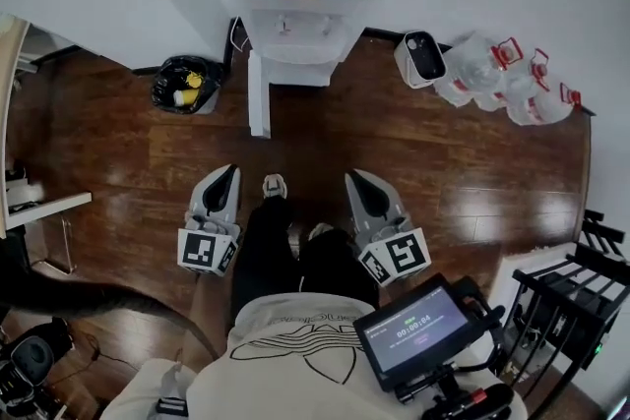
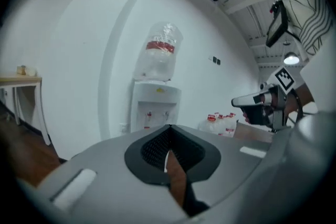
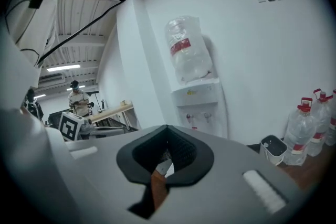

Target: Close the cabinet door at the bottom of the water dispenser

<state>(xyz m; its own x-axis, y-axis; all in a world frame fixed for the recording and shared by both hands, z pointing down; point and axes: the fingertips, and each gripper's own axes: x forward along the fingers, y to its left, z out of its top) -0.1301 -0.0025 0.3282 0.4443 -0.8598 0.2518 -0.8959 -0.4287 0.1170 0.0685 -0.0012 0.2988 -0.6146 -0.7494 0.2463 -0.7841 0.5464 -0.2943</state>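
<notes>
The water dispenser's (image 1: 305,5) cabinet door (image 1: 258,93) sticks out open, seen only edge-on. The top edge cuts off its bottle. The left gripper (image 1: 230,170) and right gripper (image 1: 352,175) have their fingers together, holding nothing.

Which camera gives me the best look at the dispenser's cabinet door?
Head view: the cabinet door stands open, swung out over the floor. Both gripper views show only the top of the dispenser; the door is hidden.
</notes>
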